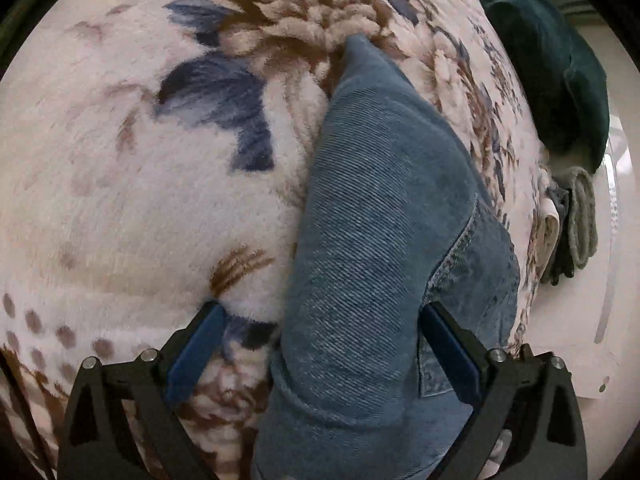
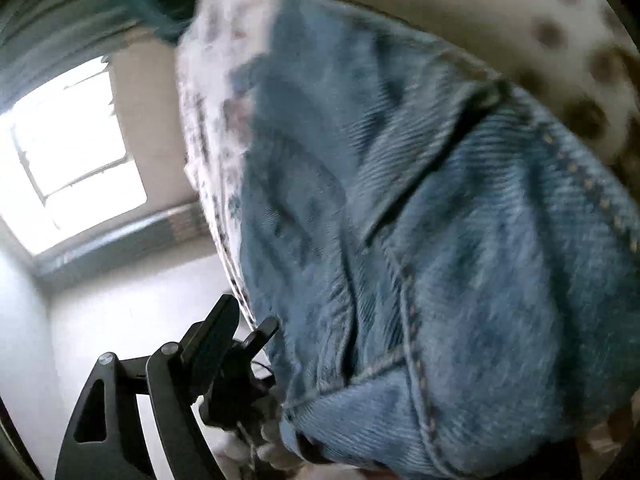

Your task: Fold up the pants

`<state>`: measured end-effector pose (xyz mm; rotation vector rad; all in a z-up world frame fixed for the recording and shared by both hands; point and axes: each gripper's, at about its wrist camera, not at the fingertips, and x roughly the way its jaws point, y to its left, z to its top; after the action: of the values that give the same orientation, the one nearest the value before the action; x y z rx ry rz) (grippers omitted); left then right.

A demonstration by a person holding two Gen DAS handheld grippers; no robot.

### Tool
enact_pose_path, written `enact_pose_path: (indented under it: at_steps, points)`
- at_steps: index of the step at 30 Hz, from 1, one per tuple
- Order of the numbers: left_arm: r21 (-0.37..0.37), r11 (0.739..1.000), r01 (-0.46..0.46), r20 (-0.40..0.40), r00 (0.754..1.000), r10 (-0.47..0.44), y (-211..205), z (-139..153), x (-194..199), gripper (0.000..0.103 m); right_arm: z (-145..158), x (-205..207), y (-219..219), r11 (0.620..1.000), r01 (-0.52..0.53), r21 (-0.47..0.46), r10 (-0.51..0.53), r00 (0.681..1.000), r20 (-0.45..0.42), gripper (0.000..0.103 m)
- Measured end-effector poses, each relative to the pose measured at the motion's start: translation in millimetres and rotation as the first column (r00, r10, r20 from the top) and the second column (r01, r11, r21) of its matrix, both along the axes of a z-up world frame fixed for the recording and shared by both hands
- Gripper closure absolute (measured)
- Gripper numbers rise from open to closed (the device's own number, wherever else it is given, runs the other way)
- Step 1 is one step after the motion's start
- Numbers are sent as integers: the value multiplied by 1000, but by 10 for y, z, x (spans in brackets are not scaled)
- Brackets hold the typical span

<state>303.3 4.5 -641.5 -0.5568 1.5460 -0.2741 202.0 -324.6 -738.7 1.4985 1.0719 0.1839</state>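
Blue denim pants (image 1: pixel 384 216) lie folded into a long narrow stack on a plush floral blanket (image 1: pixel 120 200), running from the near edge up toward the middle. My left gripper (image 1: pixel 324 320) hangs over their near end, open wide; the stack lies between the blue pads (image 1: pixel 196 344) and the left pad is clear of the cloth. In the blurred right wrist view the pants (image 2: pixel 440 220) fill the right side, seams and stitching showing. My right gripper (image 2: pixel 320 340) stands open; its left finger (image 2: pixel 216 328) is free of the denim, and the other finger is hidden behind it.
A dark green cushion (image 1: pixel 560 64) lies at the blanket's far right edge, with small folded grey items (image 1: pixel 580 224) beside it on a white surface (image 1: pixel 616 280). A bright window (image 2: pixel 72 152), a teal curtain (image 2: pixel 72 12) and pale floor (image 2: pixel 140 300) show left of the bed.
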Motion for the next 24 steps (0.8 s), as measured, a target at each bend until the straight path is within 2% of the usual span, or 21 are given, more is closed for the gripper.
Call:
enact_pose_path:
  at_steps: [2, 3, 5, 7, 8, 9, 10, 11, 13, 14, 17, 20, 24]
  points:
    - [1, 1000, 3, -4, 1000, -3, -5, -29, 0, 3, -106, 45, 70, 997, -59, -52, 56, 996, -72, 17]
    - [5, 1000, 5, -4, 1000, -5, -16, -49, 0, 2, -268, 51, 105, 996, -77, -34, 72, 990, -122, 17]
    - [1, 1000, 6, -7, 1000, -6, -16, -90, 11, 0, -376, 57, 102, 999, -50, -17, 48, 991, -127, 17]
    - [-1, 1000, 12, -8, 1000, -12, -30, -108, 42, 0, -346, 85, 114, 999, -27, -20, 24, 992, -122, 19]
    - [2, 1000, 2, -2, 1000, -2, -34, -91, 49, 1, -321, 89, 98, 999, -21, -27, 18, 993, -117, 36]
    - [-2, 1000, 5, 26, 1000, -5, -61, -36, 46, 17, -260, 98, 143, 998, -30, -55, 23, 994, -111, 55]
    - [1, 999, 36, 65, 997, -36, -116, 36, 35, 35, -184, 108, 198, 994, -46, -97, 35, 993, -113, 57]
    - [-4, 997, 75, 100, 992, -75, -189, 112, 21, 62, -157, 96, 213, 992, -50, -116, 37, 993, -113, 62]
    - [42, 990, 133, 143, 980, -137, -305, 246, -3, 71, -57, 78, 247, 990, -36, -139, 21, 994, -105, 66]
    - [41, 990, 136, 150, 979, -141, -318, 302, -16, 77, -10, 46, 224, 990, -24, -140, 10, 995, -98, 68]
    - [28, 991, 134, 174, 975, -136, -319, 544, -57, 82, 201, -8, 251, 985, -24, -170, 12, 997, -72, 70]
    - [17, 992, 128, 202, 971, -129, -299, 867, -93, 82, 517, -26, 252, 983, -34, -181, 27, 999, -38, 71]
    - [-9, 992, 122, 221, 968, -117, -240, 1222, 5, 82, 1054, 8, 121, 976, -64, -211, 66, 998, 5, 71]
